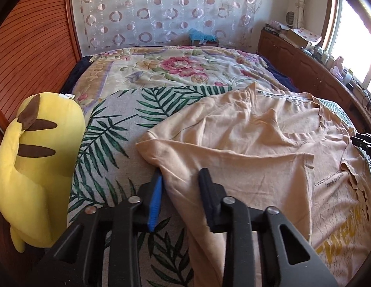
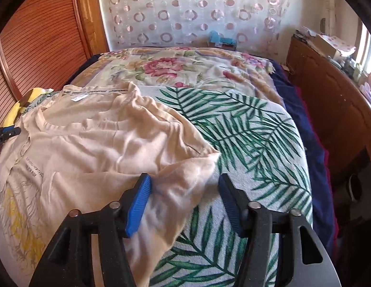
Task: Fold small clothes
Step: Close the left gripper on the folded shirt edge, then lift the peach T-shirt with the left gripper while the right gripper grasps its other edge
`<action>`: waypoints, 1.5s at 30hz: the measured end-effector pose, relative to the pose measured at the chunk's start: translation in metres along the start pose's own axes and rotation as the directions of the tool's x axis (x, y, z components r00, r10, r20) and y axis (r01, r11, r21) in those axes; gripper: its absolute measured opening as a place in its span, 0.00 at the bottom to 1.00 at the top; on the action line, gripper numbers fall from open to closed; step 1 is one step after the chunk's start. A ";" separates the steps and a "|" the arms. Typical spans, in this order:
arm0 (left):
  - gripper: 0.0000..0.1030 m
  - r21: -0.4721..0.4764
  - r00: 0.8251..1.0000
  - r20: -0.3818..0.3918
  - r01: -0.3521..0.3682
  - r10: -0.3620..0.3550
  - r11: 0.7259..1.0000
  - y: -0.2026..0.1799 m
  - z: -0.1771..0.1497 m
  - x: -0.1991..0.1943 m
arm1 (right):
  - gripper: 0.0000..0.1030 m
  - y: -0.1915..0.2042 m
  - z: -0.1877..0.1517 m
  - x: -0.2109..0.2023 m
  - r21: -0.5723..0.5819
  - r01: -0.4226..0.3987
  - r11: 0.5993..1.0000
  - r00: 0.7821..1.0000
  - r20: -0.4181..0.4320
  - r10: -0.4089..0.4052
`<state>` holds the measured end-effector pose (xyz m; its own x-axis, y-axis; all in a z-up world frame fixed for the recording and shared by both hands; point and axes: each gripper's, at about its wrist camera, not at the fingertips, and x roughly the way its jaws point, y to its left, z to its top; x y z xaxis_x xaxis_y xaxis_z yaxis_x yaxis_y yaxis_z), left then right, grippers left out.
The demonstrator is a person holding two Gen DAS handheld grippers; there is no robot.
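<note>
Beige shirt point(image 1: 245, 129): we see it spread and rumpled on the bed, lying on the palm-leaf cover point(image 1: 118, 129), sleeves folded inward, yellow print toward the near side.
Left gripper point(image 1: 181, 186): fingers spread, with a fold of the shirt's left edge lying between them; we cannot tell whether either pad touches it.
Right gripper point(image 2: 185, 186): fingers spread wide, the shirt's right corner between them.
Around: floral blanket point(image 1: 180, 69) beyond the leaf cover; yellow plush toy point(image 1: 37, 162) at the bed's left edge, just beside the left gripper.
Further off: wooden cabinet point(image 2: 329, 91) along the right, cluttered on top; circle-patterned curtain point(image 1: 166, 12) behind the bed.
</note>
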<state>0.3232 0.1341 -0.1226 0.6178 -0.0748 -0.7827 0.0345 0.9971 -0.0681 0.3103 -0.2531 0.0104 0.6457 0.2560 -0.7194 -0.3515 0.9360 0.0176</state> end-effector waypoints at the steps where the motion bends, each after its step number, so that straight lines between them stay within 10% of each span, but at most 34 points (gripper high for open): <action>1: 0.14 0.000 1.000 -0.003 0.008 -0.008 1.000 -0.001 0.001 0.000 | 0.32 0.002 0.001 0.001 -0.006 -0.015 1.000 1.000 -0.003 0.015; 5: 0.09 0.006 1.000 0.001 0.010 -0.010 1.000 -0.007 0.002 -0.006 | 0.09 0.014 0.002 0.003 -0.043 -0.062 0.997 0.998 -0.014 0.061; 20: 0.08 0.061 0.970 0.231 0.059 -0.071 0.996 -0.040 -0.019 -0.133 | 0.08 0.029 -0.015 -0.106 -0.027 -0.099 0.995 0.970 0.223 0.102; 35: 0.08 0.068 0.929 0.359 0.071 -0.091 0.995 -0.037 -0.106 -0.234 | 0.08 0.046 -0.123 -0.225 -0.076 -0.065 0.995 0.938 0.335 0.087; 45: 0.08 0.049 0.954 0.293 0.054 -0.066 0.997 -0.027 -0.190 -0.255 | 0.08 0.058 -0.214 -0.269 -0.054 -0.068 0.996 0.966 0.248 0.079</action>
<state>0.0152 0.1234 -0.0385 0.8173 -0.1323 -0.5608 0.1057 0.9912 -0.0797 -0.0282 -0.3195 0.0562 0.7636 0.3812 -0.5211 -0.4304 0.9021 0.0291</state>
